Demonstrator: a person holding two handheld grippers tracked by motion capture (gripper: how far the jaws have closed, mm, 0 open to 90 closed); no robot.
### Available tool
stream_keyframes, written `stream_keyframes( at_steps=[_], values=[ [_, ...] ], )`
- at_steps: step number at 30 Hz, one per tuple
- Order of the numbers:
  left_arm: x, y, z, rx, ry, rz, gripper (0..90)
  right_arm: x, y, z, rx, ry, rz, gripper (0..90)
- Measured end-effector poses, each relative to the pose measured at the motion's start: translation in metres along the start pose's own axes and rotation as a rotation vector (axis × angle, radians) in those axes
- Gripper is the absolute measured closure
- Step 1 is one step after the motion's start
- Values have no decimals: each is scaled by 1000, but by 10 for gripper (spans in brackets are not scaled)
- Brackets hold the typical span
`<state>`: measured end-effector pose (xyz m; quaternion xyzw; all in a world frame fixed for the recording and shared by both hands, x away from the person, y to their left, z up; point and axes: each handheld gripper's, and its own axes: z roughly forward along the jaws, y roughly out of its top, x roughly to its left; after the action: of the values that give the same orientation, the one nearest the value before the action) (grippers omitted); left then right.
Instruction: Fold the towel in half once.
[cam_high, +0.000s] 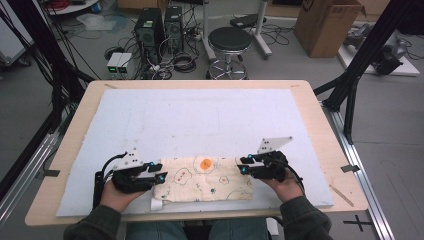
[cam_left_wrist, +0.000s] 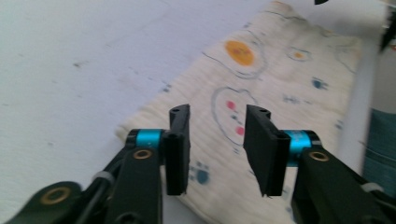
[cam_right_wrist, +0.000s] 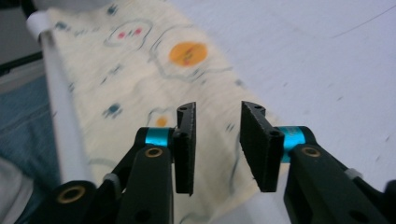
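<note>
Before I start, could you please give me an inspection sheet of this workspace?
Surface: wooden table with a white mat on it.
Job's things: folded printed cloth at the mat's near edge.
Clutter: nothing seen on the mat.
Grippers: left tongs and right tongs, jaws apart, one at each end of the cloth.
Cables: one trails from each gripper; tangle on the floor behind.
Surroundings: stool, computer towers, cardboard box.

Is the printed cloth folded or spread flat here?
Folded. The printed cloth lies as a narrow strip between both tongs, and a stacked edge shows at its left end.
</note>
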<state>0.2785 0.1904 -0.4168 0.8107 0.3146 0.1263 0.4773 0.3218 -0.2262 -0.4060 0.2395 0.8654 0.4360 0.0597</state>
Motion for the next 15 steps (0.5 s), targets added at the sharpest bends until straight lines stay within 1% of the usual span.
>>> stream_keyframes(
  at_steps=[1, 2, 3, 5, 6, 7, 9, 11, 12, 14, 15],
  values=[
    [2, 1, 2, 9, 6, 6, 690, -5, 4, 5, 2, -5, 1, 717],
    [4, 3, 8, 9, 24, 6, 721, -7, 6, 8, 4, -9, 6, 728],
    [6, 3, 12, 22, 39, 14, 753, -11, 8, 14, 10, -17, 19, 744],
    [10, 3, 19, 45, 51, 15, 798, -18, 9, 23, 22, -25, 30, 778],
    [12, 2, 22, 60, 58, 22, 812, -20, 9, 28, 40, -35, 35, 786],
    [13, 2, 24, 68, 69, 24, 817, -23, 8, 32, 58, -41, 39, 800],
    [16, 1, 28, 87, 76, 16, 821, -26, 6, 37, 78, -38, 51, 814],
    [18, -1, 31, 109, 91, 17, 822, -27, 5, 39, 81, -38, 49, 825],
    [20, -2, 33, 123, 88, 13, 824, -27, 4, 40, 87, -42, 51, 825],
    [20, -4, 36, 145, 96, 24, 824, -29, 1, 42, 109, -47, 49, 826],
    [19, -5, 36, 142, 98, 24, 824, -30, -1, 42, 113, -47, 53, 826]
  ],
)
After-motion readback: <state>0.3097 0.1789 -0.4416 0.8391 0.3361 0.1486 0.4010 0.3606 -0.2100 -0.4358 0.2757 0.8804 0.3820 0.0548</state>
